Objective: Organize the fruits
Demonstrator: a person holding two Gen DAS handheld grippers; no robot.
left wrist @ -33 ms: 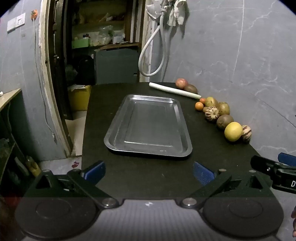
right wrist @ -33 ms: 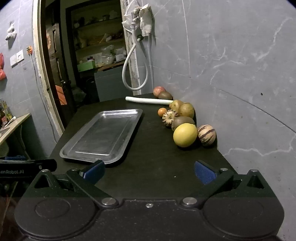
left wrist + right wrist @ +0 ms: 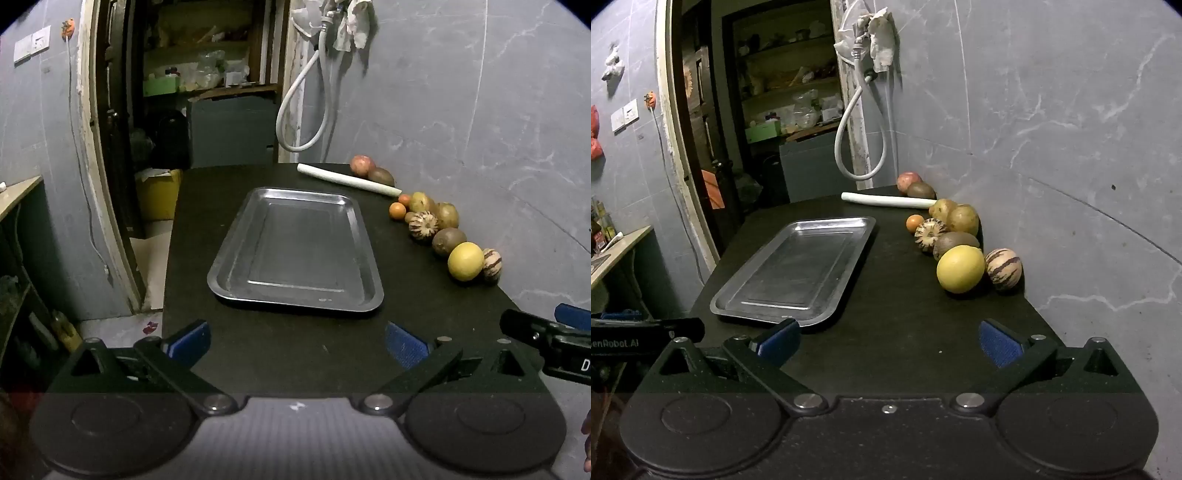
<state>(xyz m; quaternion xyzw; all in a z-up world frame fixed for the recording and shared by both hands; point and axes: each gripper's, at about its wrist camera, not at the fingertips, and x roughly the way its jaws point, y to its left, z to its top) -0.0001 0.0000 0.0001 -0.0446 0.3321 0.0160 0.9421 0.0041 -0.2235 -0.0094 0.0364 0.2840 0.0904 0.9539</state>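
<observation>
An empty steel tray (image 3: 365, 254) (image 3: 849, 258) lies in the middle of a black table. Several fruits line the right wall: a yellow citrus (image 3: 465, 261) (image 3: 960, 268), a striped melon (image 3: 492, 260) (image 3: 1003, 269), a brown fruit (image 3: 447, 240) (image 3: 955, 242), another striped fruit (image 3: 423, 225) (image 3: 929, 232), small oranges (image 3: 398, 211) (image 3: 915, 222), and a red apple (image 3: 362, 165) (image 3: 908, 181) at the far end. My left gripper (image 3: 297, 341) is open and empty, hovering before the tray's near edge. My right gripper (image 3: 888, 341) is open and empty, near the front, short of the citrus.
A white leek-like stalk (image 3: 347, 179) (image 3: 886, 200) lies across the far end. A grey marble wall (image 3: 1052, 129) borders the table's right side. A white hose (image 3: 306, 110) hangs at the back. The table's left edge (image 3: 168, 258) drops to the floor by a doorway.
</observation>
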